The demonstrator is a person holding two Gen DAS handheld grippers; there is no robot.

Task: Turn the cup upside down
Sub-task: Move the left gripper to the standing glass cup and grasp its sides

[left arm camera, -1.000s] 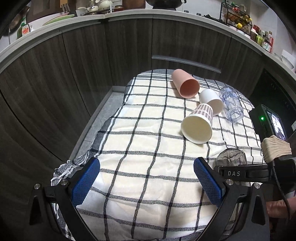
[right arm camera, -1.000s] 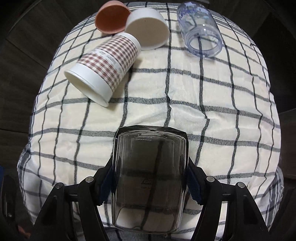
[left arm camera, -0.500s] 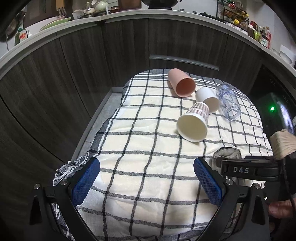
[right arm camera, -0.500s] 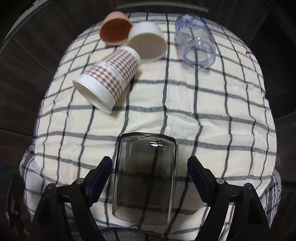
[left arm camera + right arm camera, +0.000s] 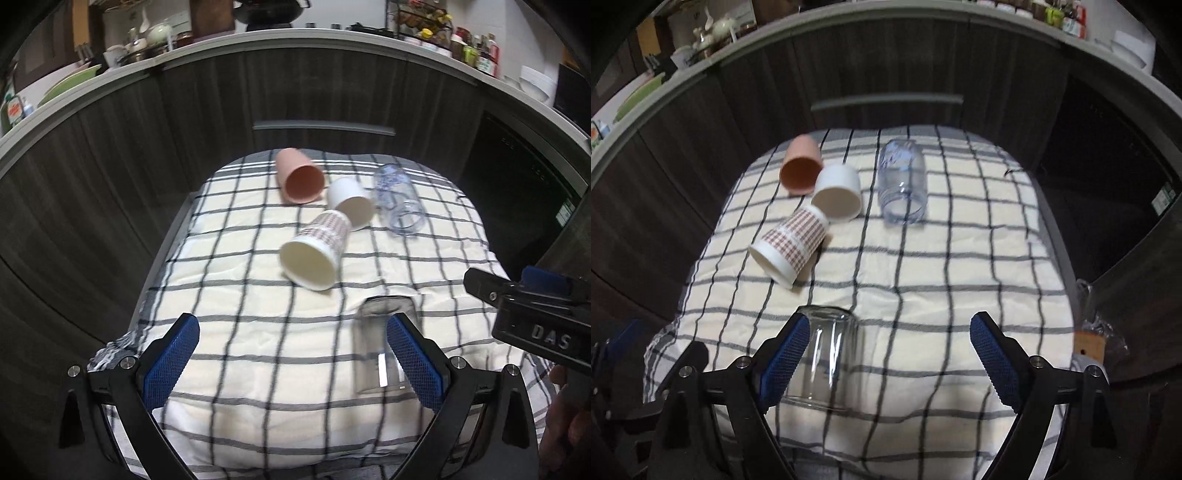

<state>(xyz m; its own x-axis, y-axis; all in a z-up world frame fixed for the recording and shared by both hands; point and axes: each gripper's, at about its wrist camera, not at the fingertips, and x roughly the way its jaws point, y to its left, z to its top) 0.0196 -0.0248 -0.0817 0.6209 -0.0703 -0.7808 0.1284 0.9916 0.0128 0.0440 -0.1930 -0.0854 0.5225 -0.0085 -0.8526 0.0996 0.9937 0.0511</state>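
A clear glass (image 5: 827, 360) stands upside down on the checked cloth (image 5: 923, 280), free of both grippers; it also shows in the left wrist view (image 5: 380, 343). My right gripper (image 5: 886, 362) is open and empty, pulled back with the glass just inside its left finger. My left gripper (image 5: 291, 362) is open and empty near the cloth's front edge, the glass behind its right finger. A checked paper cup (image 5: 314, 254), a white cup (image 5: 351, 205), a pink cup (image 5: 299, 179) and a clear jar (image 5: 399, 203) lie on their sides farther back.
Dark cabinet fronts (image 5: 184, 122) curve around the back and sides, with a cluttered counter (image 5: 122, 55) on top. The right gripper's body (image 5: 535, 314) shows at the right of the left wrist view. A plastic bag (image 5: 1097, 328) lies off the cloth's right edge.
My right gripper opened, let go of the glass and drew back and up. The glass stays upside down on the cloth. The left gripper lifted and tilted slightly.
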